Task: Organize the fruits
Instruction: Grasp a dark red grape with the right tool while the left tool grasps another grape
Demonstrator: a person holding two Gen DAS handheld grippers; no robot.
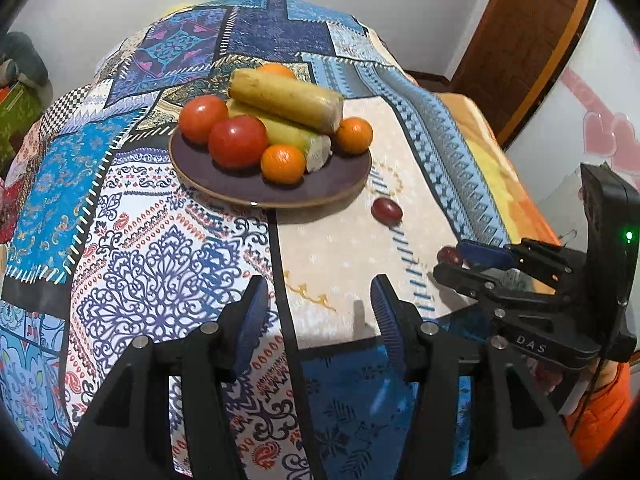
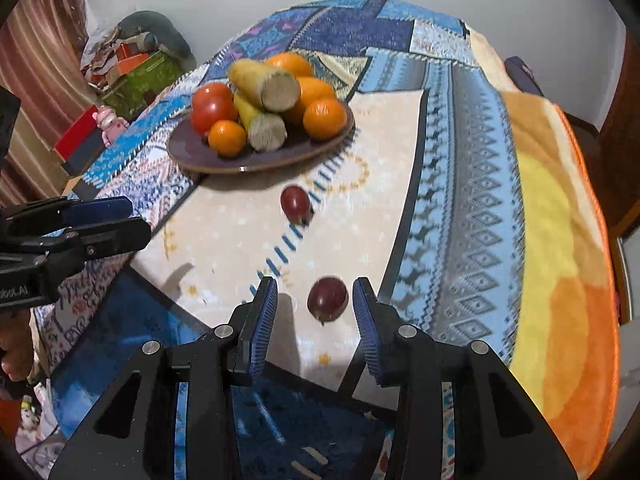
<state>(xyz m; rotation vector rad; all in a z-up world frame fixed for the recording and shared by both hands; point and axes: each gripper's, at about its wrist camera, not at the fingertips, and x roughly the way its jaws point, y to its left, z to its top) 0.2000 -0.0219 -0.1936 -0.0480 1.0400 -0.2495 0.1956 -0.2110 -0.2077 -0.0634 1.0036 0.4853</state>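
Both tongs apart — right tongs (image 2: 315, 298) around nearer plum (image 2: 327, 299), untouched, stem end toward camera.

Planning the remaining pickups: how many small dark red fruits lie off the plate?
2. One small dark red fruit lies just before the purple plate; the other sits between the right gripper's open fingers.

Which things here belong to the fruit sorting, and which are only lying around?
Belong to the job:
- plate with tomatoes, oranges and cut stalks
- near dark red fruit
- far dark red fruit

Just lying about:
- pink toy figure
- green box
- patterned cloth
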